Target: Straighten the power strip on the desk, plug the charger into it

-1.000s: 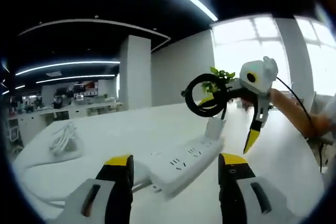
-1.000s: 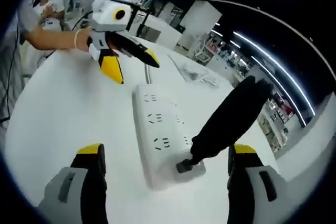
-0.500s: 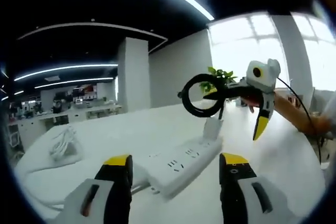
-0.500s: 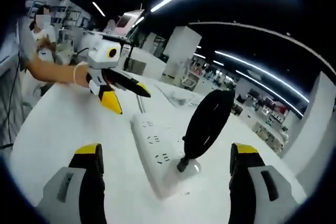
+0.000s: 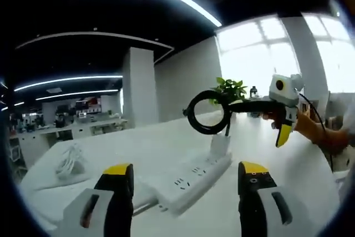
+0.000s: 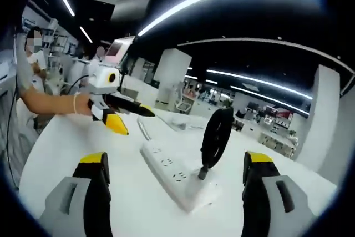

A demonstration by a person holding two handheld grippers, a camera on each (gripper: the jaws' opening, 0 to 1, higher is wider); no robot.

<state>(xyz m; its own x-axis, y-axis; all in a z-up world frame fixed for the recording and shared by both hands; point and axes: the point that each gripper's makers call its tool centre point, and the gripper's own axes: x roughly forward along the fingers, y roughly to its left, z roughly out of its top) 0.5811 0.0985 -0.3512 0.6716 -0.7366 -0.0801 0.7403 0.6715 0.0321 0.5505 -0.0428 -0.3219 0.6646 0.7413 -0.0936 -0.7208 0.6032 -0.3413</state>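
Note:
A white power strip [image 5: 191, 177] [image 6: 169, 170] lies flat on the white desk [image 5: 288, 192]. A white charger [image 5: 219, 145] [image 6: 201, 184] stands plugged into one end of it. The charger's black cable coil [image 5: 206, 112] [image 6: 216, 135] stands upright above it. My left gripper [image 5: 186, 169] is open, its jaws either side of the strip's near end and short of it. It also appears far left as the left gripper [image 6: 136, 121], held by a hand. My right gripper [image 6: 176, 159] is open and short of the strip. Seen as the right gripper [image 5: 255, 120], one jaw reaches up to the coil.
A loose bundle of white cable [image 5: 69, 160] lies on the desk's far side. A potted plant [image 5: 230, 87] stands behind the charger, by bright windows. A person's arm [image 5: 324, 137] and a person [image 6: 33, 59] are at the desk's edge.
Both views have tilted up and drawn back a little from the strip. The strip, the charger and the coil stay where they were. Both grippers remain open.

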